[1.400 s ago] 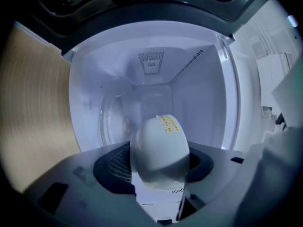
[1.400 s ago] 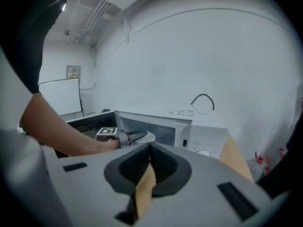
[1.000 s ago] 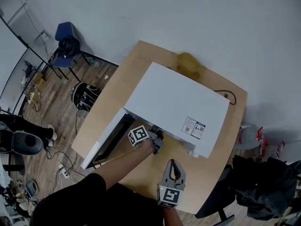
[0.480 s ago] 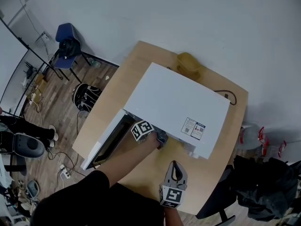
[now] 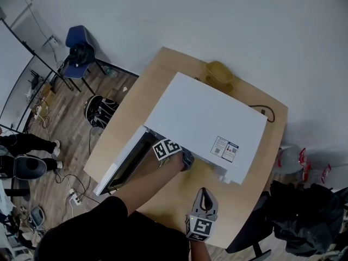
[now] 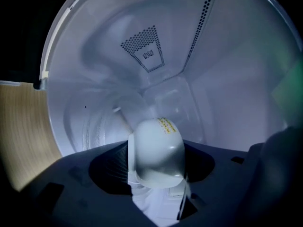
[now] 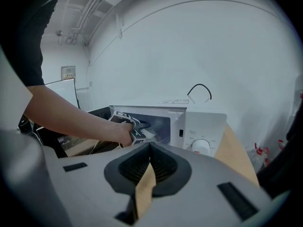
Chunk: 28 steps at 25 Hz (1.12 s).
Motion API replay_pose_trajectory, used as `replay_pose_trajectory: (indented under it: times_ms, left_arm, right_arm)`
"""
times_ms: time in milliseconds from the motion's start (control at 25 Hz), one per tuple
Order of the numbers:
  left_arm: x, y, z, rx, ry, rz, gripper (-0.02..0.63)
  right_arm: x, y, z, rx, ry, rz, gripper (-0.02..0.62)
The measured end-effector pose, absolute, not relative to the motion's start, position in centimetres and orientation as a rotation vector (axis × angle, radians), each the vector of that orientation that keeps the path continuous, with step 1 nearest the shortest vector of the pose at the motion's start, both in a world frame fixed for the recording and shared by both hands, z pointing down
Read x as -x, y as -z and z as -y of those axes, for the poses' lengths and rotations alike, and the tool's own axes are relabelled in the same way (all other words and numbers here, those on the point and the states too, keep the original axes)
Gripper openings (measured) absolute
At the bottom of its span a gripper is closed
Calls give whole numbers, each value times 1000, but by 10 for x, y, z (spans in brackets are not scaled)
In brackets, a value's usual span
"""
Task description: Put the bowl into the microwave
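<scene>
A white microwave (image 5: 206,124) stands on the wooden table (image 5: 239,211) with its door (image 5: 122,165) swung open to the left. My left gripper (image 5: 185,159) reaches into the opening. In the left gripper view a small white bowl (image 6: 156,150) with a yellow sticker sits between the jaws inside the lit cavity (image 6: 227,79), above the glass turntable (image 6: 94,126). The pads still touch the bowl while the jaws are opening. My right gripper (image 5: 205,196) hovers over the table in front of the microwave, shut and empty. It looks at the microwave front (image 7: 199,126) and at the left gripper (image 7: 137,129).
A yellow container (image 5: 219,73) sits behind the microwave at the table's far edge. A black cable (image 5: 265,112) loops at the back right. A blue chair (image 5: 76,45) and cables lie on the floor to the left. The control dial (image 7: 200,146) is on the microwave's right.
My left gripper has pushed a little further into the microwave opening. The right gripper has stayed almost where it was.
</scene>
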<state>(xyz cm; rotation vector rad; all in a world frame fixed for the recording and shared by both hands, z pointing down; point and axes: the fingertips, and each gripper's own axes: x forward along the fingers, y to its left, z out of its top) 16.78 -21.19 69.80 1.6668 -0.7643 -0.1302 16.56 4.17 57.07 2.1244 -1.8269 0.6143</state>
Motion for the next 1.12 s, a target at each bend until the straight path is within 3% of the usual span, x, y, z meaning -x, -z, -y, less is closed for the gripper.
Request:
replay_pose_trajectory:
  times_ms: [1120]
  left_arm:
    - [-145,-705,205,-2099,-157,976,276]
  right_arm:
    - [-112,-573,-55,-1980,-648,1931,60]
